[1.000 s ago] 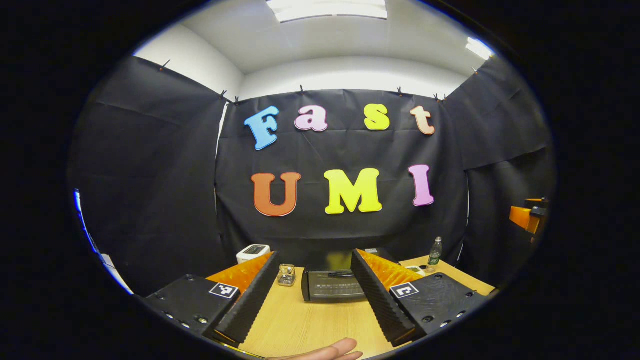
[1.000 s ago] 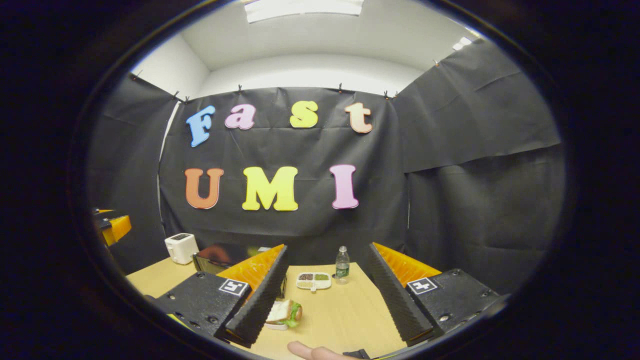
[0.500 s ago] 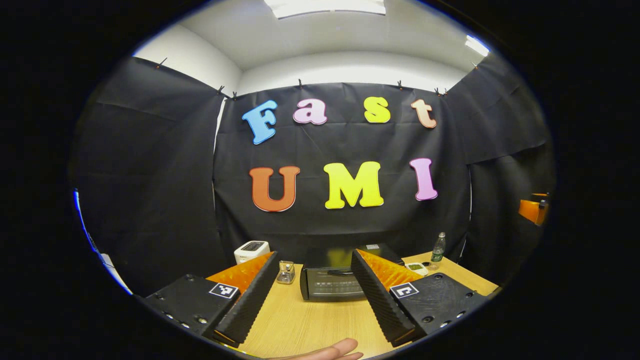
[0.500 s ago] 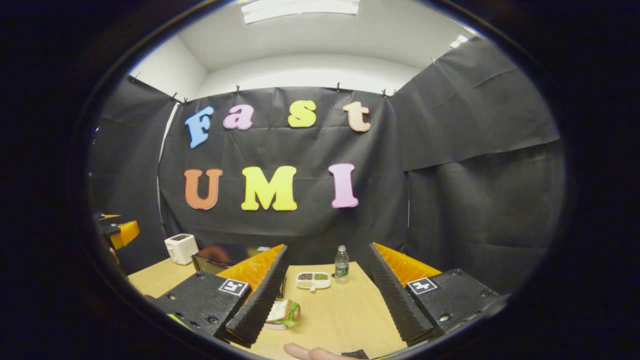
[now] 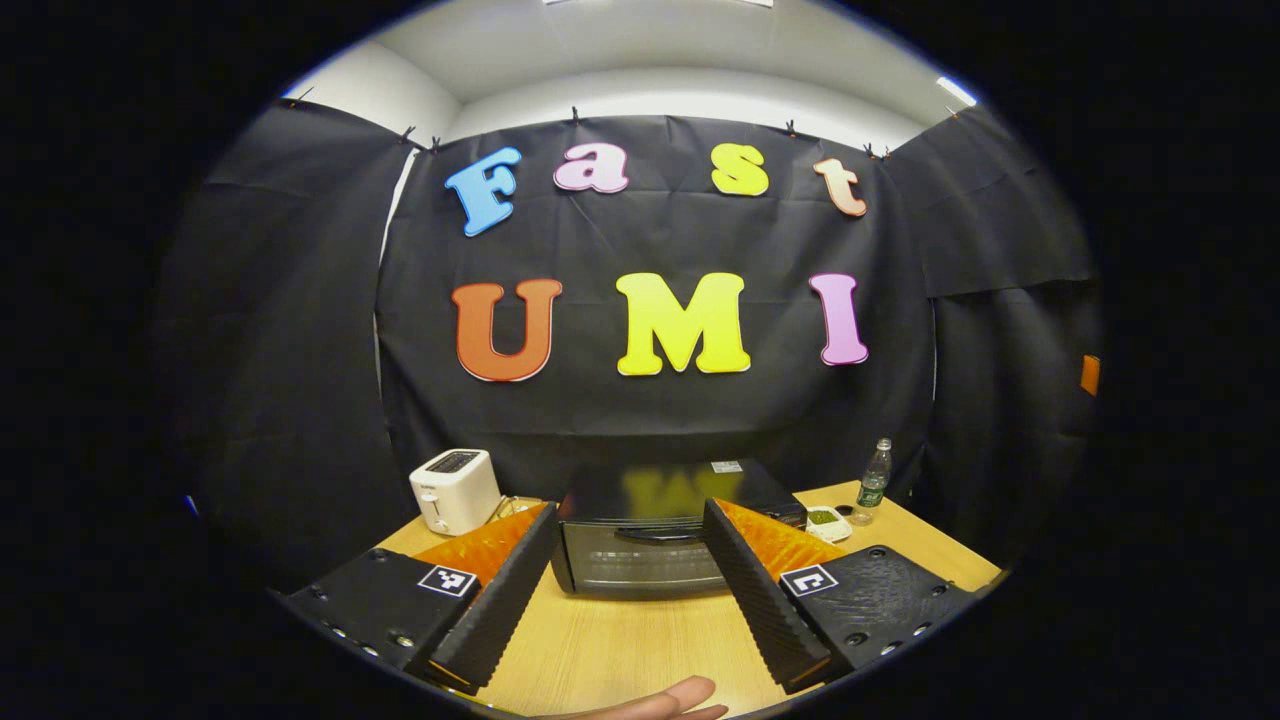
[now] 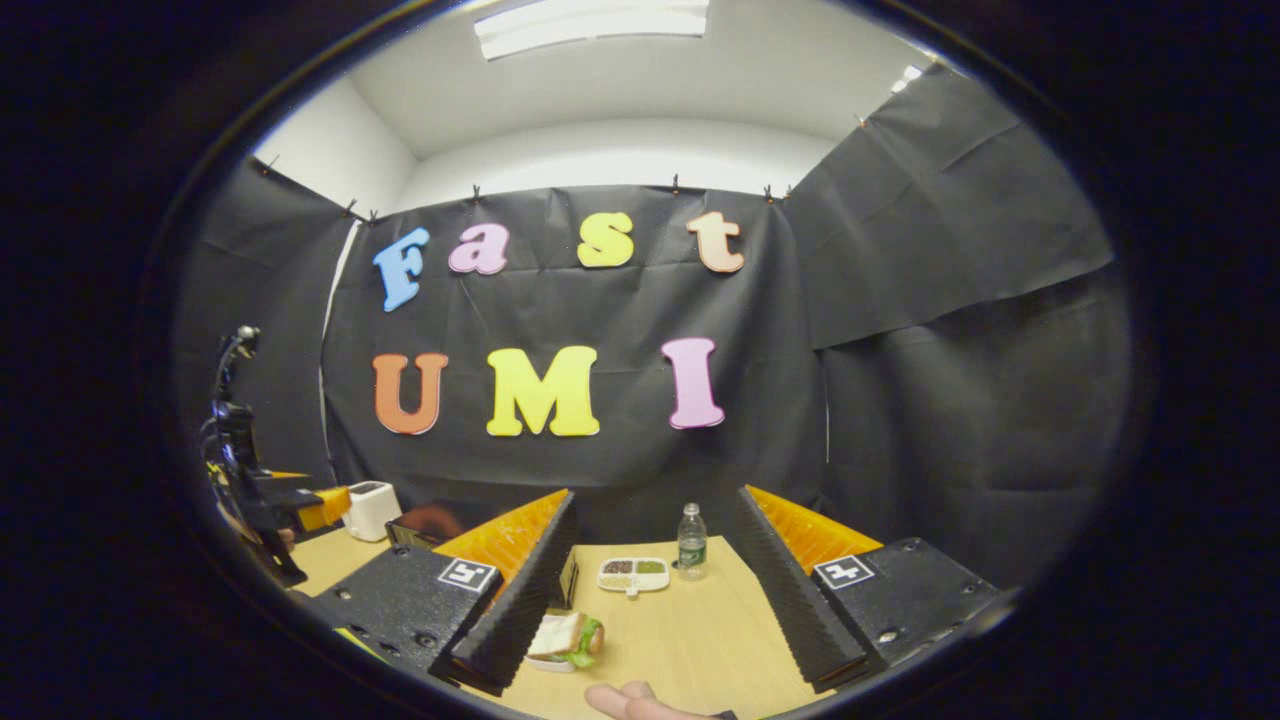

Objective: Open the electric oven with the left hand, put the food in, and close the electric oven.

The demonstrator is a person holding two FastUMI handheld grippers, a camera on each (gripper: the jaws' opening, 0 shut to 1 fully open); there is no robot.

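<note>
In the left gripper view, a black electric oven [image 5: 650,545] stands on the wooden table [image 5: 620,640] with its glass door shut and its handle across the top of the door. My left gripper [image 5: 625,600] is open, its fingers framing the oven from a short way off. In the right gripper view, a sandwich with lettuce [image 6: 562,638] lies on the table beside my right gripper's left finger. That right gripper [image 6: 650,625] is open and holds nothing. The left gripper [image 6: 290,500] also appears far left there, near the oven [image 6: 425,525].
A white toaster [image 5: 455,490] stands left of the oven. A small divided dish of condiments [image 6: 632,574] and a plastic bottle [image 6: 691,542] sit toward the table's back right. A fingertip [image 5: 650,700] shows at the bottom edge.
My left gripper has moved forward toward the oven, which now looks larger and closer. The right gripper has stayed nearly still, tilting slightly; the left gripper has come further into its view.
</note>
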